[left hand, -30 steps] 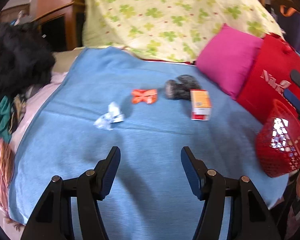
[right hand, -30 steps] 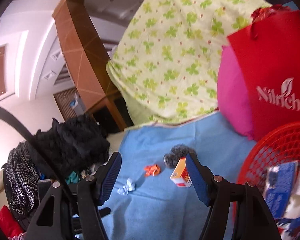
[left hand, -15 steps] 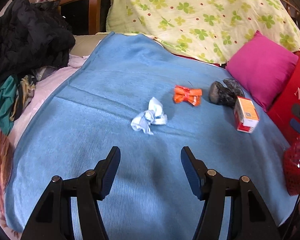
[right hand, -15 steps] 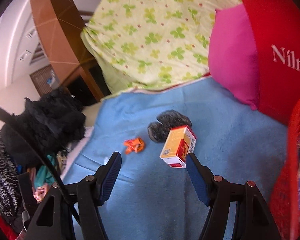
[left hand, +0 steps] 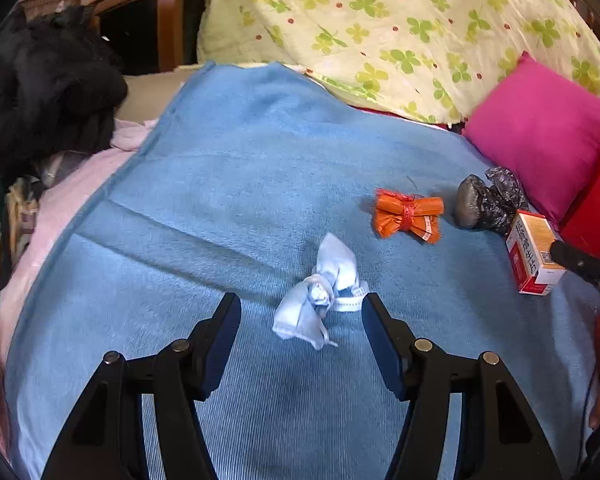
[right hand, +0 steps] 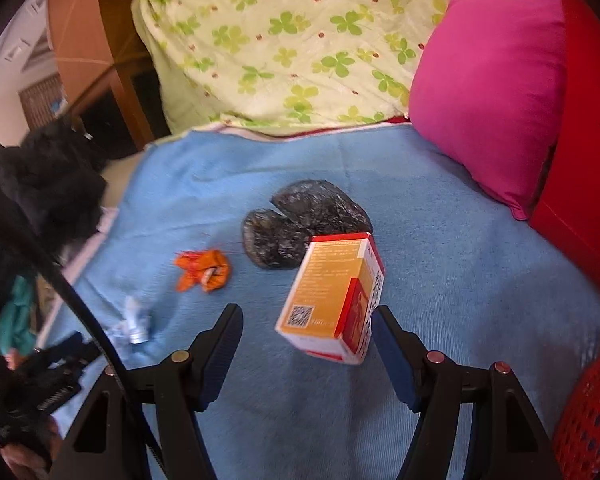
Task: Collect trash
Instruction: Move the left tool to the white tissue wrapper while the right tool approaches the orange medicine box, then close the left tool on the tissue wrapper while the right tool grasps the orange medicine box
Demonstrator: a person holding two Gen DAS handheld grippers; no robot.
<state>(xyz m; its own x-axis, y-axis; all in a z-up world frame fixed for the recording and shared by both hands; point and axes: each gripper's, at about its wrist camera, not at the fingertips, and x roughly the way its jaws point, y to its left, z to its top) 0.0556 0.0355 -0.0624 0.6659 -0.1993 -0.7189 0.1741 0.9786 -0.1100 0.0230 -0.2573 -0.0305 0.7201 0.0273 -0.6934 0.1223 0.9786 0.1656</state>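
Approach step, both sides. Left tongs (left hand: 300,312) were wide open, empty, straddling the crumpled pale-blue tissue (left hand: 320,296); next, judged: lower and close. Right tongs (right hand: 306,320) gaped empty, the orange box (right hand: 334,300) between the tips. Orange wrapper (left hand: 408,214) at 1 o'clock of the tissue, black bag (right hand: 300,220) beyond. Blue blanket (left hand: 220,184) on bed; pink pillow (right hand: 488,92), red basket (right hand: 592,412) at right.

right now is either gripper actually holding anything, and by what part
Nothing is held. The left hand-held gripper is open around the crumpled white wrapper; the right hand-held gripper is open around the orange box.
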